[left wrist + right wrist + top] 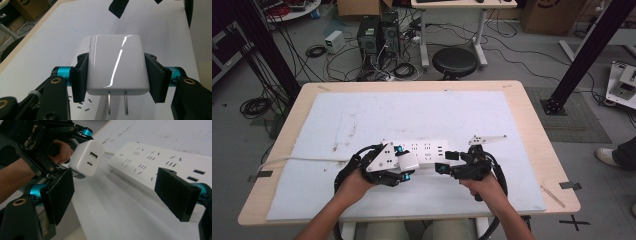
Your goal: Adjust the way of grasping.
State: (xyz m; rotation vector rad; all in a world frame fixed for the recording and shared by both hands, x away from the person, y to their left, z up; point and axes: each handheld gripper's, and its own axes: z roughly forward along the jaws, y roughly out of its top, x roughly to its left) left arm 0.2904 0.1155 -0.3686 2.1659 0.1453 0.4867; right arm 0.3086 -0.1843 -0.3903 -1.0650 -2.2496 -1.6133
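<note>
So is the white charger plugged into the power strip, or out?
Out: the left gripper holds the charger with both prongs bare, beside the power strip.

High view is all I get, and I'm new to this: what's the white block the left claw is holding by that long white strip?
Observer: It's a white plug-in charger, pinched by its sides in the left claw. The left gripper view shows two flat metal prongs sticking out of one end.
Operator: Does it have any sockets of its own?
Observer: Yes. The right gripper view shows two ports on its end face, one larger than the other.
Operator: And the right claw?
Observer: The right claw is open and grips nothing. It points along the white power strip.
</note>
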